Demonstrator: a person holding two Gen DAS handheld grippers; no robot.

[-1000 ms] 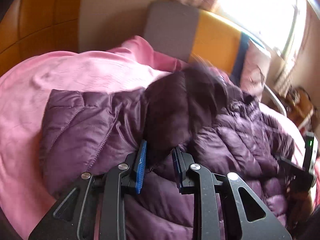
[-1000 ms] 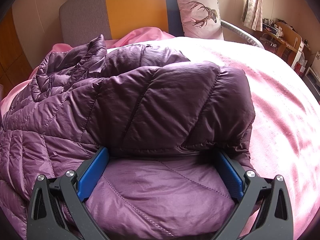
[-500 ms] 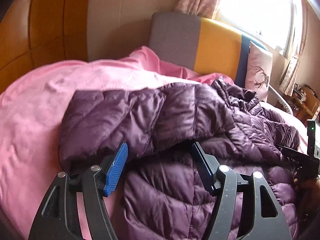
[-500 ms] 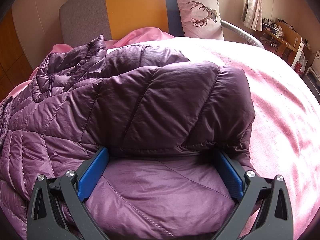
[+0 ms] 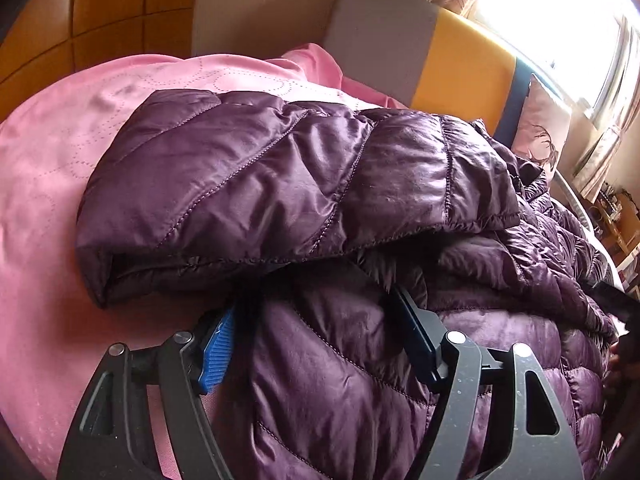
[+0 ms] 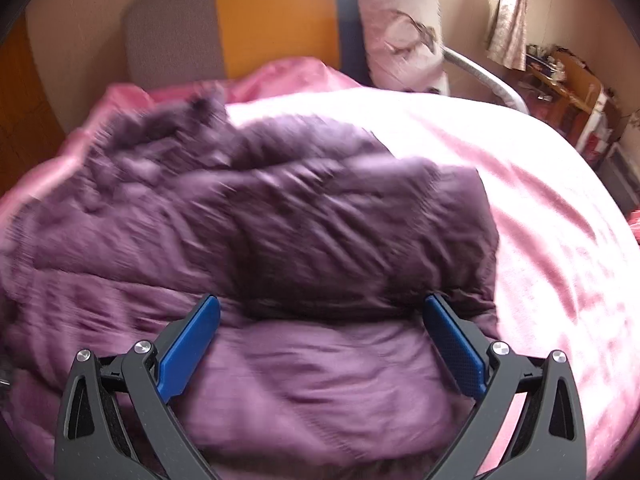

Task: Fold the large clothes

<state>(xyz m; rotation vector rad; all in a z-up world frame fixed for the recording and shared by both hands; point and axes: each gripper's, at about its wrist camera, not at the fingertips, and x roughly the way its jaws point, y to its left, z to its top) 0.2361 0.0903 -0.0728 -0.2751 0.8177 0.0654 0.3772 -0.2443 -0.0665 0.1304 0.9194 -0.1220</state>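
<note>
Now that the left tongs (image 5: pixel 316 340) have let go and are opening, the purple down jacket (image 5: pixel 304 184) lies on the pink bed (image 5: pixel 48 184) with its sleeve newly folded across the body. Right tongs (image 6: pixel 320 344) gape wide over the jacket, empty; another fold seems next.

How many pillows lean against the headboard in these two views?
1. A pale pink pillow with a deer print stands against the headboard's blue stripe, at the bed's far right; the purple quilted jacket may hide others.
</note>
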